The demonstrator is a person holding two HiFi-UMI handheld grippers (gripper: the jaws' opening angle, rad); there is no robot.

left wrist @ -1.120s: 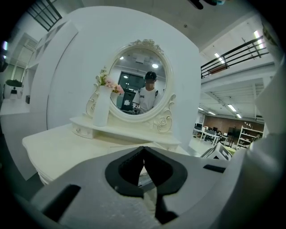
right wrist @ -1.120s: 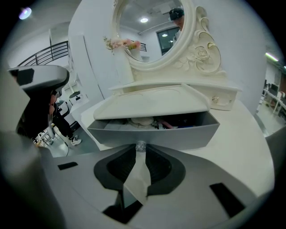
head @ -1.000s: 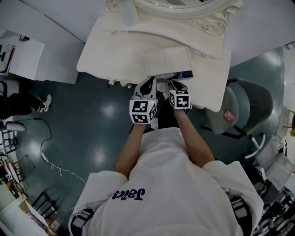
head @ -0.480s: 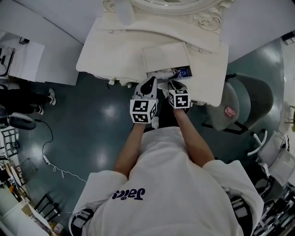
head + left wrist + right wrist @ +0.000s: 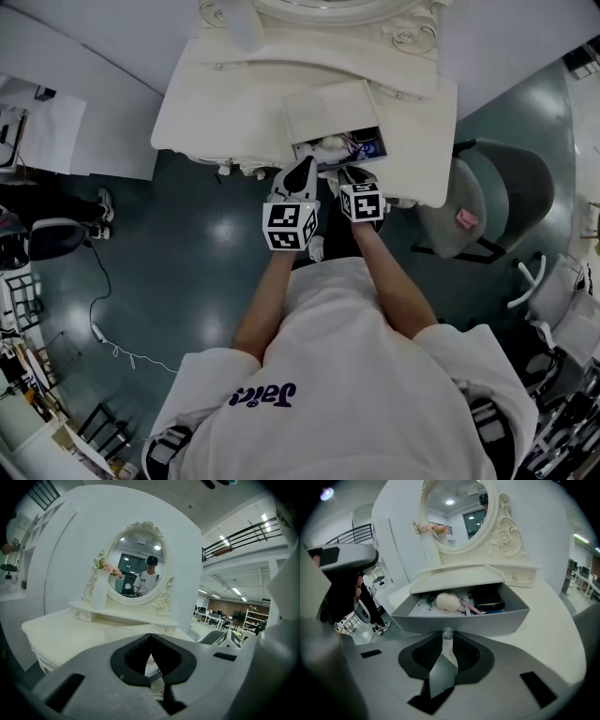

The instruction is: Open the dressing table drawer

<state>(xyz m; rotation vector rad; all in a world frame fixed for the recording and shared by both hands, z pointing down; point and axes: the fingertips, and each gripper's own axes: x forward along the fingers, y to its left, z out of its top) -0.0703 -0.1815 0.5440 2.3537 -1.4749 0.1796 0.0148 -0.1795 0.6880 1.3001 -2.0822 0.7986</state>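
Observation:
The white dressing table [image 5: 216,112] stands in front of me, and its drawer [image 5: 335,146] is pulled partly out at centre right. In the right gripper view the grey drawer front [image 5: 487,620] faces me, with a cream puff [image 5: 448,602] and a dark case [image 5: 488,600] inside. My right gripper [image 5: 447,638] is shut on the drawer's clear knob [image 5: 447,633]. It shows in the head view as the right gripper [image 5: 354,172] at the drawer's front edge. My left gripper [image 5: 302,169] hangs just left of the drawer, shut and holding nothing. Its tips [image 5: 151,636] meet.
An oval mirror [image 5: 138,564] and a white vase with flowers [image 5: 99,591] stand at the back of the table. A grey chair [image 5: 497,202] is close on the right. At the far left there is a person's legs [image 5: 47,234], with a cable [image 5: 103,337] lying on the floor.
The drawer has slid further out towards me, showing more of its contents. Both grippers have drawn back a little with it.

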